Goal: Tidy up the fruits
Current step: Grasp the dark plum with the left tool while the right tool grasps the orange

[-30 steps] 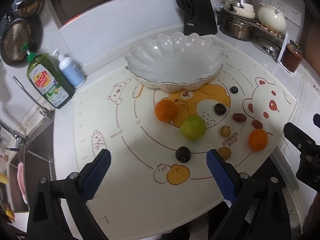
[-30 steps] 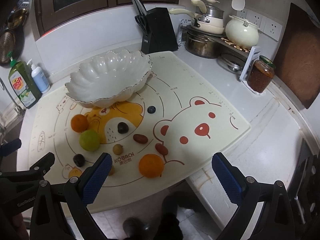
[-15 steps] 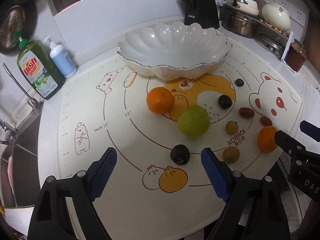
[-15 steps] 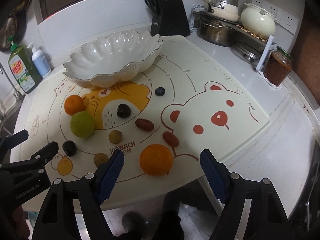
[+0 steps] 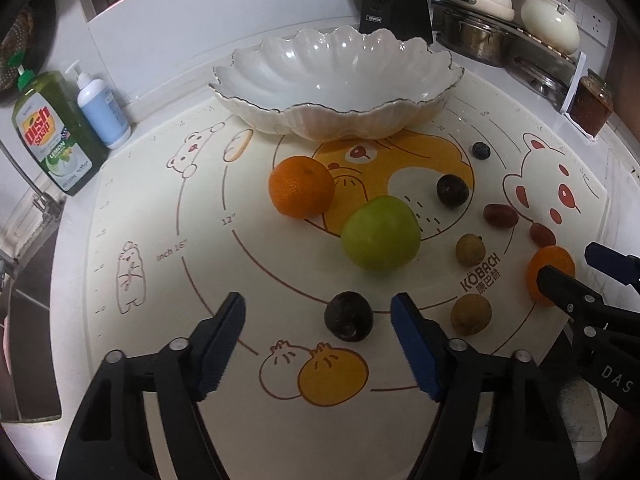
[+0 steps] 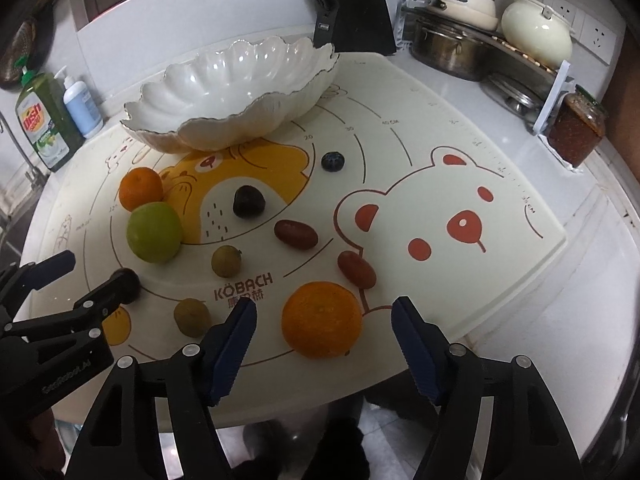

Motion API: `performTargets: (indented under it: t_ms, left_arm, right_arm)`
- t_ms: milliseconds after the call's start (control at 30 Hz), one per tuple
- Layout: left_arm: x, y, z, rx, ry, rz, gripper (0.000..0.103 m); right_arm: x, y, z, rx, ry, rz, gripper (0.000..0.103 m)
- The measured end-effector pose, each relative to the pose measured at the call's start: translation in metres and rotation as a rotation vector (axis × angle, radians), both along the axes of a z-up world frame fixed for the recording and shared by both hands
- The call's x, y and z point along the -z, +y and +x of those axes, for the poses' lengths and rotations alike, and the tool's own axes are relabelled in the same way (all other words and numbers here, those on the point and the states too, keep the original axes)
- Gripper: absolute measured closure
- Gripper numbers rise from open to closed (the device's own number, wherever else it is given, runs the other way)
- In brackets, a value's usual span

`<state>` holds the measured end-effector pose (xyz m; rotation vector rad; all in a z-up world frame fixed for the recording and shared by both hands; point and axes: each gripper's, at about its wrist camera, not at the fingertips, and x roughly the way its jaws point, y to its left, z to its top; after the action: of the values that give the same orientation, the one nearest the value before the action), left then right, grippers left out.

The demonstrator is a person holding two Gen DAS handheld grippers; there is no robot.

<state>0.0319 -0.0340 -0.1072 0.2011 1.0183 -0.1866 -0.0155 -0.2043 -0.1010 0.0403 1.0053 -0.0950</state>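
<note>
An empty white scalloped bowl (image 5: 340, 76) (image 6: 232, 92) stands at the back of a bear-print mat (image 5: 160, 208). Fruit lies loose on the mat: an orange (image 5: 301, 186), a green apple (image 5: 380, 233), a dark plum (image 5: 348, 316), another dark plum (image 5: 452, 191), a blueberry (image 5: 481, 150), small brown and red fruits. My left gripper (image 5: 318, 320) is open, low over the mat, with the near plum just between its fingertips. My right gripper (image 6: 324, 328) is open around a second orange (image 6: 321, 319) near the mat's front edge.
Dish soap (image 5: 50, 132) and a pump bottle (image 5: 102, 110) stand at the left by the sink. A knife block (image 6: 352, 12), pots (image 6: 452, 48) and a jar (image 6: 576, 130) stand at the back right. The counter edge runs just below the mat.
Both grippers have moved forward and down toward the mat. The left one has closed in on the near plum, the right one on the front orange. No fruit has moved.
</note>
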Motion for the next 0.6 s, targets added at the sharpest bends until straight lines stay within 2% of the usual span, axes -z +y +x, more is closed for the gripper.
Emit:
performTargets:
  t_ms: [133,267,400,600]
  left_arm:
    - [0.004,-0.003,0.005,0.021,0.015,-0.017,0.051]
    - [0.006,-0.005,0.006,0.028,0.008,-0.020,0.053]
    - [0.013,-0.005,0.009,0.032,0.033,-0.029,0.060]
    - [0.018,-0.009,0.007,0.051,0.040,-0.035,0.064]
  right_arm:
    - [0.005,-0.002,0.003,0.005,0.009,0.018,0.033]
    - [0.008,-0.003,0.005,0.001,0.016,0.027,0.036]
    - [0.015,-0.001,0.009,-0.010,0.045,0.036,0.049]
    - [0.023,-0.003,0.013,-0.007,0.069,0.033,0.055]
